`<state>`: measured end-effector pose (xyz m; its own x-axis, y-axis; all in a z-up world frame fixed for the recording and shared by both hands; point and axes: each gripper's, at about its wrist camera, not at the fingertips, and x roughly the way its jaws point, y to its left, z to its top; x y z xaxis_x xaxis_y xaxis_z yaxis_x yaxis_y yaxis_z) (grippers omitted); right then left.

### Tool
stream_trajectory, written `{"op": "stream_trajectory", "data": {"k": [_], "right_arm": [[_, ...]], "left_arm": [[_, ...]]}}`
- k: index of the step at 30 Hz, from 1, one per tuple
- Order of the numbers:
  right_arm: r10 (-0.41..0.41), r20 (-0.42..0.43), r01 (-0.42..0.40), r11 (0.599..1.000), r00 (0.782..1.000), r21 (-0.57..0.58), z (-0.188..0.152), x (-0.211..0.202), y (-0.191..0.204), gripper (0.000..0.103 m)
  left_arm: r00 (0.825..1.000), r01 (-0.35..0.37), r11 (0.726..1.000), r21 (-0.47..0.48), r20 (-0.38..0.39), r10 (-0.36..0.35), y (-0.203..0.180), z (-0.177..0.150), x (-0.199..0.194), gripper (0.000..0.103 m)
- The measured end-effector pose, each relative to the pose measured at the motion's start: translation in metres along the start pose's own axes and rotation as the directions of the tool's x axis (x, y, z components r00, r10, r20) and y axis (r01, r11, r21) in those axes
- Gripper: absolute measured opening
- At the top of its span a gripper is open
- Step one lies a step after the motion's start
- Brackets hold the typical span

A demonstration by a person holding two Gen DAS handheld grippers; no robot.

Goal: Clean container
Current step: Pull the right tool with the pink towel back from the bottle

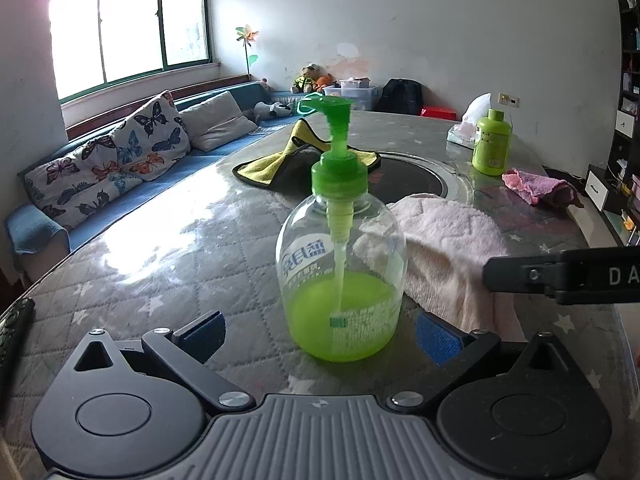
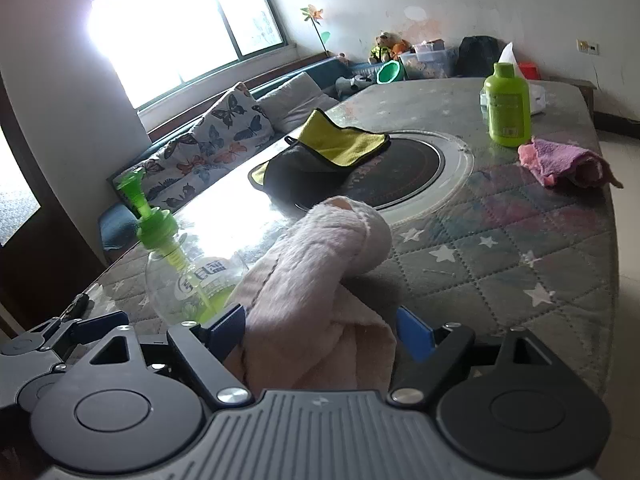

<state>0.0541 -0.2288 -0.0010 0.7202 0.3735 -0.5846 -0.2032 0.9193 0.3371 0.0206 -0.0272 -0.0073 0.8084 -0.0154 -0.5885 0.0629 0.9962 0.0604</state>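
Note:
A clear pump bottle [image 1: 341, 280] with a green pump head and green liquid in its lower part stands upright on the table. My left gripper [image 1: 320, 334] is open, its blue pads on either side of the bottle's base and apart from it. The bottle also shows in the right wrist view [image 2: 188, 280], at the left. A pale pink towel [image 2: 316, 280] lies bunched on the table to the right of the bottle. My right gripper [image 2: 320, 330] is open with the towel between its pads. The towel also shows behind the bottle in the left wrist view [image 1: 452, 256].
The table [image 1: 160, 272] has a grey quilted star cover under glass. A yellow and grey cloth [image 1: 296, 160] lies by a round black hob [image 1: 412, 178]. A green bottle [image 1: 491, 142] and a pink-purple cloth [image 1: 536, 186] sit at the far right. A sofa with cushions [image 1: 120, 156] runs along the left.

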Motion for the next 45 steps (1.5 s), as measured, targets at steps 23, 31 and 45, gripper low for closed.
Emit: {"op": "stream_trajectory", "data": {"k": [23,31,45], "right_arm": [[-0.233,0.015,0.23,0.965,0.972,0.126,-0.006,-0.01,-0.041,0.096],[-0.227,-0.005,0.227,0.969,0.974,0.094,-0.014,-0.007,-0.03,0.097],[-0.136,-0.082,0.134,0.99,0.987,-0.032,-0.059,-0.033,0.002,0.099]], "left_arm": [[0.986,-0.097,0.989,-0.112,-0.149,0.08,0.05,-0.035,0.009,0.103],[0.978,-0.129,0.986,-0.108,-0.178,0.109,0.046,-0.039,0.011,0.103],[0.983,-0.058,0.997,-0.044,-0.177,0.05,0.002,-0.05,-0.014,0.103]]}}
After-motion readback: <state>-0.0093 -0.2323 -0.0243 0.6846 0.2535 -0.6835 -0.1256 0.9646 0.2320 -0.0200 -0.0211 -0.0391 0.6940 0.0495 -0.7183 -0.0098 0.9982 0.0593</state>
